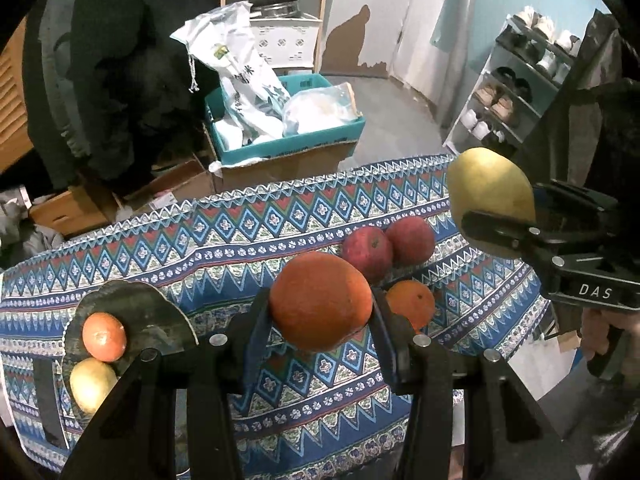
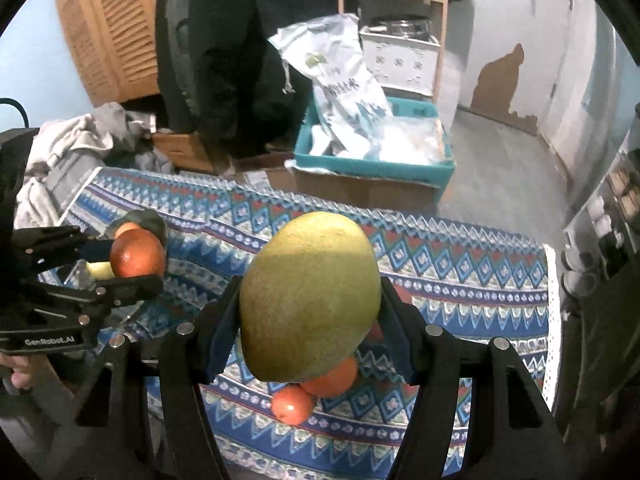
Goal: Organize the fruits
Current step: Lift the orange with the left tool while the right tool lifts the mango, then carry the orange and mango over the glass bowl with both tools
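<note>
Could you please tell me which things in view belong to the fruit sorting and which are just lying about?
Part of the job:
- orange in the left tongs
- mango in the right tongs
- two red apples
- dark plate with two fruits

Lying about:
- teal crate of bags
- shoe rack
- wooden shelf

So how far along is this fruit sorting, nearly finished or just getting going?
Roughly midway, I'd guess. Done: a small orange fruit and a yellow one already sit on the dark plate. In hand: the left gripper grips an orange, the right gripper a mango, both lifted off the cloth. Left: two red apples and another orange still on the tablecloth.
</note>
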The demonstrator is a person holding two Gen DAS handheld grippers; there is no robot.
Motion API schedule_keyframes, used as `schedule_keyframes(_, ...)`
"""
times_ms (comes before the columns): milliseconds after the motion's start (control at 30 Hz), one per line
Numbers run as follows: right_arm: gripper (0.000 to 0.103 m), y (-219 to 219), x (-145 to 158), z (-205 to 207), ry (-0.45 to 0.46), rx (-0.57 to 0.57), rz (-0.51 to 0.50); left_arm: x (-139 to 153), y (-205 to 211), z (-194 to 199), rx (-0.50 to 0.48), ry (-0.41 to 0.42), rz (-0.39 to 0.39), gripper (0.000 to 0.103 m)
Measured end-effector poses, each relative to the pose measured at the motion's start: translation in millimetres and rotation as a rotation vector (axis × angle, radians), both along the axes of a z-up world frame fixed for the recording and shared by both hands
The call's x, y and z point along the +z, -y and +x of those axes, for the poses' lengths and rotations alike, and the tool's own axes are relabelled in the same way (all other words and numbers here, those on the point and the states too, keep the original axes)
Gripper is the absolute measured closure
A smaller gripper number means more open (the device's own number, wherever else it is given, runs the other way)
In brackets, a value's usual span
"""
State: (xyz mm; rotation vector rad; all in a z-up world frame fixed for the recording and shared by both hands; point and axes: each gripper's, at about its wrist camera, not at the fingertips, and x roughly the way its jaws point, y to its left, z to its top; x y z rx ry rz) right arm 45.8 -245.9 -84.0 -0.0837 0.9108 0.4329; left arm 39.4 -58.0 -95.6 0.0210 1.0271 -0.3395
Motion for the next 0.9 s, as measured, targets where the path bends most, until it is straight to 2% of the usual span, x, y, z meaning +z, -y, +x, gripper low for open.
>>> schedule_keyframes(500,0.039,-43,17,-1,0.024,0.085,0.018,13,-40,-8,0.076,0.013,-0.026,0.055)
schedule_keyframes(900,0.039,-95,20,3,0.014,0.175,0.033,10,-79,-15,0.155,0.003,-0.038,0.055)
